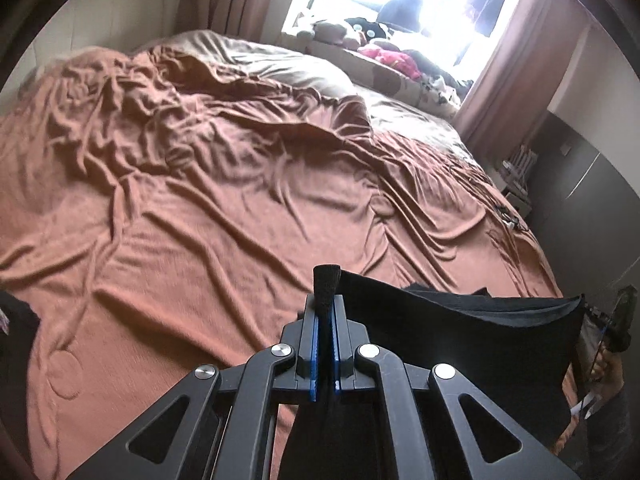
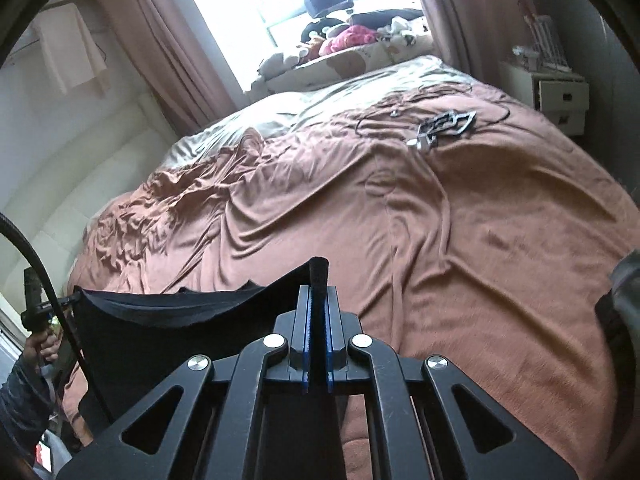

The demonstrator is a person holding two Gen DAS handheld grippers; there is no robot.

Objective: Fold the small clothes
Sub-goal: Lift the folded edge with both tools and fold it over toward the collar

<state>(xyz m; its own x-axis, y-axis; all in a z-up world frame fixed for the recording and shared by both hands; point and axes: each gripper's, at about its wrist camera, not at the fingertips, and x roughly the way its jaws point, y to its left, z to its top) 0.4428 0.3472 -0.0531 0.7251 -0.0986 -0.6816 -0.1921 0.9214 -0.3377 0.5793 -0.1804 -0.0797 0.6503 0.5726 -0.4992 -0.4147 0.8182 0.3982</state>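
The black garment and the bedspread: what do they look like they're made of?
Black garment: soft matte knit, perhaps cotton jersey; it sags between the clamped corners. Bedspread: thin rust-brown fabric, slightly fuzzy, lying in many fine wrinkles; probably a light knit or fleece, though I can't tell for sure.

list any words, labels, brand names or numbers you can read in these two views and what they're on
None can be read in either view.
black garment: plain, no print or tag showing.
left claw and right claw: no marking visible.
bedspread: plain brown.
items on the windowsill: too small and washed out by glare.
white drawer unit: no legible label.
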